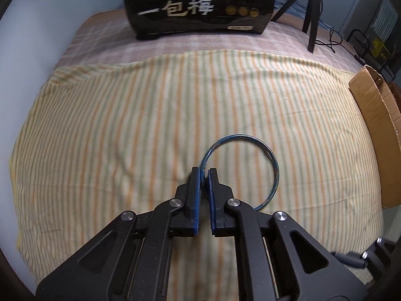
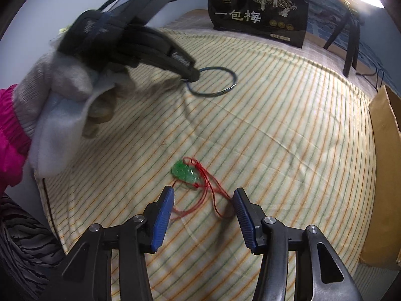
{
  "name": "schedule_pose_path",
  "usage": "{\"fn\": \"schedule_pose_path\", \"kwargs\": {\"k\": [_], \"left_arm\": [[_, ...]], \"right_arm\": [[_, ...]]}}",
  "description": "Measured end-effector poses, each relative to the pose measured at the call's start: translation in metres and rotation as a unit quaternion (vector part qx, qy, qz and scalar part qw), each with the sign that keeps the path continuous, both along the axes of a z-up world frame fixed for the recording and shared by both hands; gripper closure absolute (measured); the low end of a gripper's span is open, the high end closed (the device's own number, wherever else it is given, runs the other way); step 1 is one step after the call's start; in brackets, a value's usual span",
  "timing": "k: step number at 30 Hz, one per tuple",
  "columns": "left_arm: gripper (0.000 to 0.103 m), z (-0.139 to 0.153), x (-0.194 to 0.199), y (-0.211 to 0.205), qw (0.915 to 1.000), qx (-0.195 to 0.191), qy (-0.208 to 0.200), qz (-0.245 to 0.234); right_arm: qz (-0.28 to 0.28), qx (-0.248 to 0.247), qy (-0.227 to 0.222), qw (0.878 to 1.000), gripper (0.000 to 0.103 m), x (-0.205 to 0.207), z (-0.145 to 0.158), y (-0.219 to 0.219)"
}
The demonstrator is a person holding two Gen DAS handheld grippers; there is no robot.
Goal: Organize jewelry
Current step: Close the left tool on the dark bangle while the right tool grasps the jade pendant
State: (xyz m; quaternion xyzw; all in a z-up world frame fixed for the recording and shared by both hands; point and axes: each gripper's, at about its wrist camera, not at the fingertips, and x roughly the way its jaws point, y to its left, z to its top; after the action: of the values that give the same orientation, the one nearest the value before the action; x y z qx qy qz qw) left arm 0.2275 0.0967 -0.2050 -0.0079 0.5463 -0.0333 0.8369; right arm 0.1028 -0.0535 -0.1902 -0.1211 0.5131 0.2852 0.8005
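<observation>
My left gripper [image 1: 204, 173] is shut on the near-left rim of a thin blue bangle [image 1: 265, 153], which is at the striped cloth. The right wrist view shows the same gripper [image 2: 191, 76] pinching the bangle [image 2: 225, 91] at the cloth's upper middle. My right gripper [image 2: 204, 193] is open, just above the cloth. A green jade pendant [image 2: 185, 171] on a red cord [image 2: 213, 193] lies just beyond and between its fingertips, the cord looping back between them.
A brown cardboard box [image 1: 376, 130] sits at the right edge of the cloth, also in the right wrist view [image 2: 386, 175]. A black printed bag [image 1: 198, 5] and a tripod [image 1: 310, 17] stand at the back. A gloved hand [image 2: 67, 105] holds the left gripper.
</observation>
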Motion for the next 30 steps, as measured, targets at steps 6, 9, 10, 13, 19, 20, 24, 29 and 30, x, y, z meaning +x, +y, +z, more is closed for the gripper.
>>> {"fn": "schedule_pose_path", "kwargs": {"k": [6,9,10,13,19,20,24,29,30], "left_arm": [[0.097,0.0,-0.013,0.011,1.0,0.001,0.002,0.004],[0.097,-0.001,-0.019,0.014,1.0,0.0,0.003,0.004],[0.097,-0.001,-0.021,0.015,1.0,-0.001,0.003,0.005],[0.097,0.0,-0.025,0.017,1.0,-0.004,0.004,0.007],[0.098,0.001,-0.032,0.022,0.9999,-0.008,0.003,0.012],[0.098,0.002,-0.034,0.022,0.9999,-0.008,0.002,0.013],[0.101,0.004,-0.037,0.022,0.9998,-0.008,0.0,0.02],[0.101,0.009,-0.046,0.025,0.9992,-0.021,-0.007,0.035],[0.101,0.011,-0.048,0.026,0.9989,-0.026,-0.009,0.037]], "right_arm": [[0.03,-0.027,-0.033,0.999,0.047,0.004,-0.005,0.021],[0.068,-0.061,-0.062,0.994,0.047,-0.003,-0.011,0.035],[0.075,-0.07,-0.068,0.992,0.047,-0.005,-0.013,0.038],[0.086,-0.064,-0.067,0.992,0.061,-0.003,-0.013,0.039],[0.075,-0.068,-0.066,0.993,0.091,0.0,-0.011,0.035],[0.071,-0.066,-0.064,0.993,0.092,0.001,-0.011,0.034],[0.058,-0.06,-0.06,0.995,0.092,0.007,-0.011,0.03],[0.032,-0.043,-0.054,0.997,0.092,0.014,-0.003,0.021],[0.025,-0.036,-0.051,0.998,0.092,0.015,0.0,0.018]]}}
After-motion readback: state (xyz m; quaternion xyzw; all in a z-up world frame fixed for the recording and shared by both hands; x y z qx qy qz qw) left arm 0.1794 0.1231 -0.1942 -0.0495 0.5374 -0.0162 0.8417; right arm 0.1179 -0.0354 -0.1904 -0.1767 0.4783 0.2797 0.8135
